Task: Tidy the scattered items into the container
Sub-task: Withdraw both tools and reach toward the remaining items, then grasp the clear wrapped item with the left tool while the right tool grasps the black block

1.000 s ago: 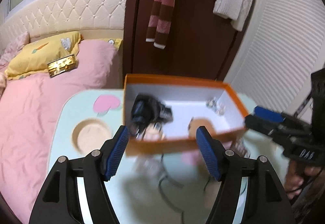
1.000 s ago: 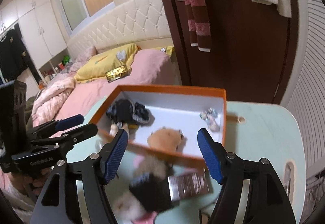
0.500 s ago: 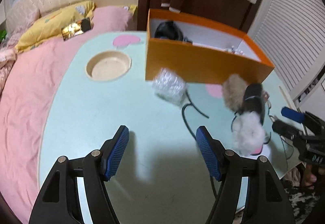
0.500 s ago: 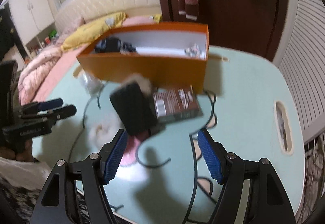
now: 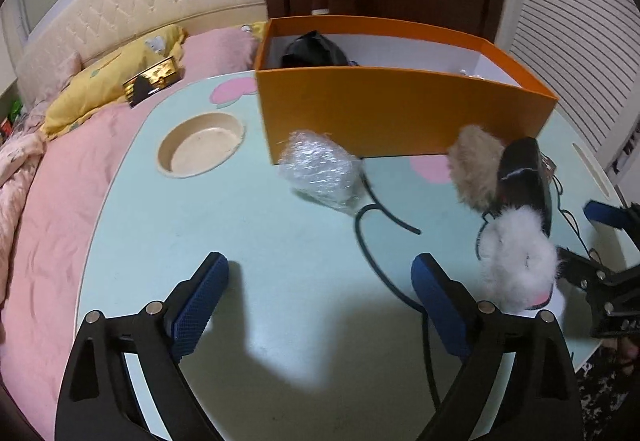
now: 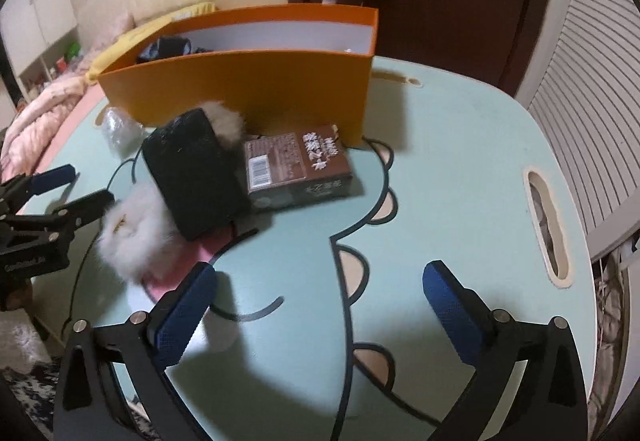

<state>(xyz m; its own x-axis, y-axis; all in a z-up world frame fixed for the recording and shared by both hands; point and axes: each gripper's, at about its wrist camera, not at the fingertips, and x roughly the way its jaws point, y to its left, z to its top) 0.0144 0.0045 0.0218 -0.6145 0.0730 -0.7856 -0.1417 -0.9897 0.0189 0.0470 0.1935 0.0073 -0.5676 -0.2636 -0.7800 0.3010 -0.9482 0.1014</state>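
Observation:
An orange box point(image 5: 400, 113) stands at the back of the mint table, with a dark bundle point(image 5: 312, 53) inside. In front of it lie a bubble-wrap bundle point(image 5: 320, 169), a tan pom point(image 5: 474, 167), a black pouch point(image 5: 524, 177) and a white fluffy piece point(image 5: 520, 257). My left gripper point(image 5: 320, 267) hovers over bare table, its jaws opening with nothing between them. In the right wrist view the orange box point(image 6: 240, 89), black pouch point(image 6: 196, 181), brown carton point(image 6: 296, 165) and white fluff point(image 6: 136, 233) lie ahead. My right gripper point(image 6: 320, 273) is opening too and holds nothing.
A round cup recess point(image 5: 200, 149) sits at the table's left, a handle slot point(image 6: 548, 225) at its right edge. A thin black cable point(image 5: 376, 217) curls across the top. A pink bed point(image 5: 48, 241) lies beyond the left edge, a dark door point(image 6: 440, 1) behind the box.
Both views have sunk from above the box toward the tabletop, so the box now shows from the side. Both pairs of jaws stand wider than half a second ago.

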